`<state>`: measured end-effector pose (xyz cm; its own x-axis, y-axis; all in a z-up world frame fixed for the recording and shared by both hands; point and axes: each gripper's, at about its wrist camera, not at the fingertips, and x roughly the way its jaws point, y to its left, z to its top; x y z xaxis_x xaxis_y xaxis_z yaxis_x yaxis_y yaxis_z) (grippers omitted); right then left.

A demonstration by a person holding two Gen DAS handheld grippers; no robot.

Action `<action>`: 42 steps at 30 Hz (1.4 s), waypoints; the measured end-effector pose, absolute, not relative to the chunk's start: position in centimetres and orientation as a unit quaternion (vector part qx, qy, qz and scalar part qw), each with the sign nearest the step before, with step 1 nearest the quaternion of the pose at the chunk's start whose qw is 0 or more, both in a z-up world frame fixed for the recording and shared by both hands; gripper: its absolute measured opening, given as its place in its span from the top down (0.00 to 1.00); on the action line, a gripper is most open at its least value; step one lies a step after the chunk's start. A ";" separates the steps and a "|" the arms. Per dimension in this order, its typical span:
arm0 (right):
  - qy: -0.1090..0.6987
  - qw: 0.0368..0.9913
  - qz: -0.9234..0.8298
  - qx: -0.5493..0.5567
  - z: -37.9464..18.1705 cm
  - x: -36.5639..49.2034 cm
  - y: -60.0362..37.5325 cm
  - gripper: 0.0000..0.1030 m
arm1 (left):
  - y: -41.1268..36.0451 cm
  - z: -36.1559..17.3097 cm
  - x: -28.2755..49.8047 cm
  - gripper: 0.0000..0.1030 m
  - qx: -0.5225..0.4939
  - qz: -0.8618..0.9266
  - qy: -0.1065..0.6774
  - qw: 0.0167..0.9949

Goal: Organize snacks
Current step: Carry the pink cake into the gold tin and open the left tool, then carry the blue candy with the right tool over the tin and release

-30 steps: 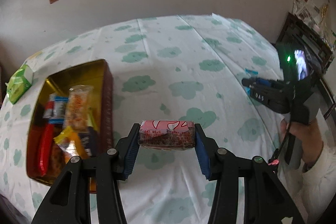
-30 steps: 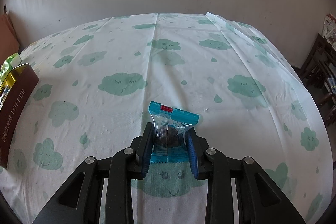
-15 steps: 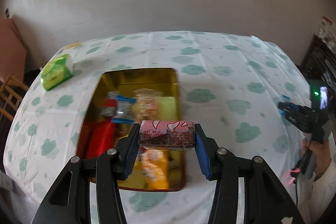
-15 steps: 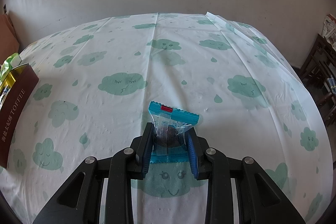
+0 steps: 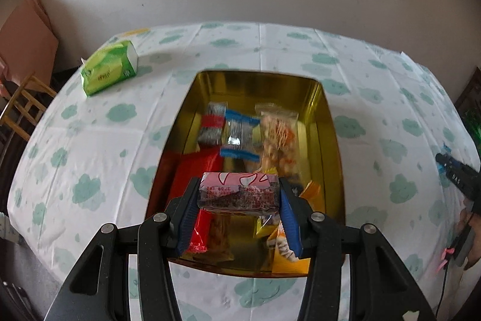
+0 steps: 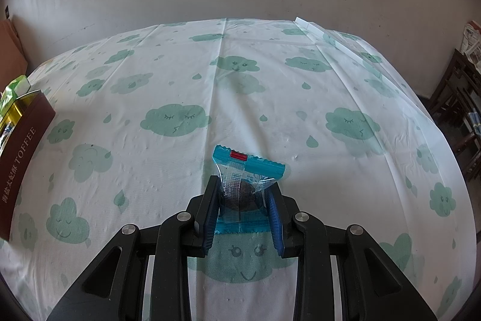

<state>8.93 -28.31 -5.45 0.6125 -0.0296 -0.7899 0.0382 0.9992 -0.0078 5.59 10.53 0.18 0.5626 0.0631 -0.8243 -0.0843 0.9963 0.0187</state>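
My left gripper [image 5: 238, 196] is shut on a pink-wrapped snack cake [image 5: 237, 194] and holds it above the near half of a gold tin [image 5: 258, 83]. The tin holds several snacks, among them a red packet [image 5: 198, 167], a blue-ended packet [image 5: 240, 134] and a clear bag of crackers [image 5: 278, 137]. My right gripper [image 6: 243, 205] is shut on a blue-and-clear wrapped snack [image 6: 240, 185] that touches the tablecloth. The right gripper also shows at the right edge of the left wrist view [image 5: 457, 176]. The tin's brown side [image 6: 21, 158] shows at the left of the right wrist view.
A green tissue pack [image 5: 108, 71] lies on the table [image 5: 90, 140] to the far left of the tin. A wooden chair [image 5: 21, 107] stands off the table's left edge. Dark shelves [image 6: 460, 98] stand to the right of the table.
My left gripper has swung left with the pink snack cake, from over the bare tablecloth to over the tin. My right gripper and its snack have not moved.
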 end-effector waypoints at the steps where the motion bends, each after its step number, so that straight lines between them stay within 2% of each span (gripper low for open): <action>1: 0.440 0.898 -0.019 0.005 -5.4 8.9 -28.3 0.70 | 10.6 -0.3 5.6 0.56 -0.010 0.042 0.471 0.881; 21: 0.440 0.898 -0.019 0.003 -5.5 9.0 -28.2 0.70 | 10.2 -2.4 5.8 0.52 0.007 0.045 0.485 0.873; 27: 0.440 0.898 -0.020 0.003 -5.5 9.0 -28.2 0.69 | 10.0 -2.2 5.7 0.48 0.012 0.045 0.483 0.874; 32: 0.440 0.898 -0.020 0.003 -5.5 9.0 -28.1 0.69 | 9.6 -1.5 5.3 0.38 0.019 0.041 0.474 0.879; 42: 0.440 0.898 -0.020 0.003 -5.5 9.0 -28.2 0.69 | 9.1 0.5 4.1 0.35 0.031 0.035 0.447 0.893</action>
